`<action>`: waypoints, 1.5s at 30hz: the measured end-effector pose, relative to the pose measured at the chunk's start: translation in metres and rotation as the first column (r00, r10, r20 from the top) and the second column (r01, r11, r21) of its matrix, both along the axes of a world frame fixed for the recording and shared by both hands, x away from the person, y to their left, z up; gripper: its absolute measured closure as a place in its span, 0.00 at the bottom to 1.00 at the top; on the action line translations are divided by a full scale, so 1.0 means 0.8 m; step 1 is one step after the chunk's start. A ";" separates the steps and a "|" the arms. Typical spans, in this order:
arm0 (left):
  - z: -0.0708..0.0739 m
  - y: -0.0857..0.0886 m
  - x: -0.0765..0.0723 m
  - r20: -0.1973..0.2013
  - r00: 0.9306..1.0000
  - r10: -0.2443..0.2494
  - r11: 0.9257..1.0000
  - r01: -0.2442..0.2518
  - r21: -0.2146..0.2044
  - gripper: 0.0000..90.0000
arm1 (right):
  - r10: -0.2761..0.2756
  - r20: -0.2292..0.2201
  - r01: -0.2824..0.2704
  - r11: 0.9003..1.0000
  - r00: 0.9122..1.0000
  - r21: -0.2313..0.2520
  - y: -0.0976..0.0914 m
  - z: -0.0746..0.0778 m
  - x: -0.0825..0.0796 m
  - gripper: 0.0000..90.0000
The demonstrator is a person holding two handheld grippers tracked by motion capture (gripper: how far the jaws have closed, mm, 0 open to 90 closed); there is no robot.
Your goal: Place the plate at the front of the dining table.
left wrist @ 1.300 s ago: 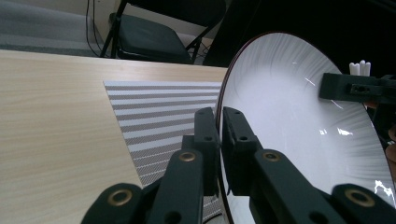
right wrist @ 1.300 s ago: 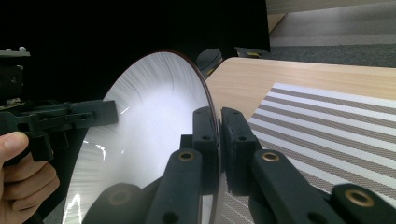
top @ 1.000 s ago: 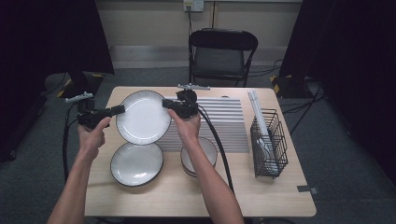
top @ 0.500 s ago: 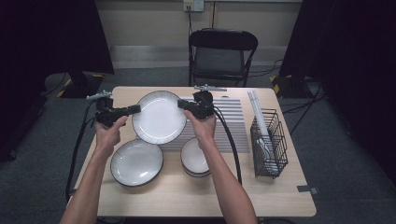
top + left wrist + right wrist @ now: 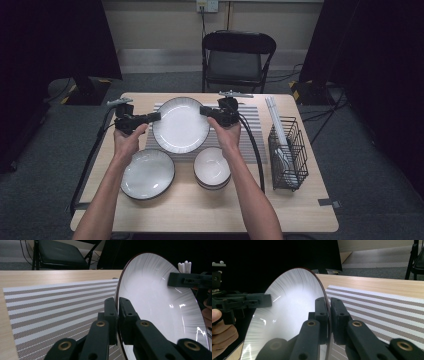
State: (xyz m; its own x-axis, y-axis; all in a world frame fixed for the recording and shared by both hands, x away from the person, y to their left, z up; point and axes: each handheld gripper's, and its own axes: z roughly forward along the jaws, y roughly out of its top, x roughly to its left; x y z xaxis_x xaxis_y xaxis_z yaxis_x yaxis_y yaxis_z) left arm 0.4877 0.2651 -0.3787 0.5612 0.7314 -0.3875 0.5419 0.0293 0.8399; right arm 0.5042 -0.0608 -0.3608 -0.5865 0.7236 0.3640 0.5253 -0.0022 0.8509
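Note:
A large white plate [image 5: 181, 125] with a dark rim hangs face up over the left part of the striped placemat [image 5: 252, 125], held from both sides. My left gripper [image 5: 156, 116] is shut on its left rim, and my right gripper [image 5: 204, 110] is shut on its right rim. In the left gripper view the jaws [image 5: 117, 315] pinch the plate [image 5: 155, 305] edge, with the other gripper [image 5: 190, 280] across it. In the right gripper view the gripper [image 5: 329, 315] clamps the plate [image 5: 289, 312] above the mat [image 5: 382, 312].
A second dark-rimmed plate [image 5: 148, 174] lies at the front left, with stacked white bowls [image 5: 212, 167] beside it. A black wire rack [image 5: 287, 155] holding white sticks stands at the table's right. A black chair [image 5: 238, 55] sits behind the table.
Both hands have carried the large plate to the right, from the table's left part to over the striped placemat. Both grips have held.

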 end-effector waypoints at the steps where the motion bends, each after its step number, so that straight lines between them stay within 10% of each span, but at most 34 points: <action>1: -0.001 -0.003 0.002 -0.001 1.000 -0.002 1.000 0.002 0.004 0.95 | 0.000 0.000 0.000 1.000 1.000 0.000 0.000 0.000 0.000 0.94; 45: -0.084 -0.031 0.037 -0.102 0.994 -0.025 0.997 0.032 0.074 0.95 | 0.069 -0.100 -0.071 0.997 0.993 -0.012 -0.033 -0.082 0.046 0.94</action>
State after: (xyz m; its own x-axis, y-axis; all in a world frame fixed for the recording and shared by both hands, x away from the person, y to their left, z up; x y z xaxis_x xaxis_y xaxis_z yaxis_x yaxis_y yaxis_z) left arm 0.5170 0.2399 -0.4456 0.5427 0.7449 -0.3881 0.6241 -0.0484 0.7799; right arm 0.5410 -0.0875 -0.4266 -0.5971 0.6884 0.4119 0.6059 0.0505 0.7939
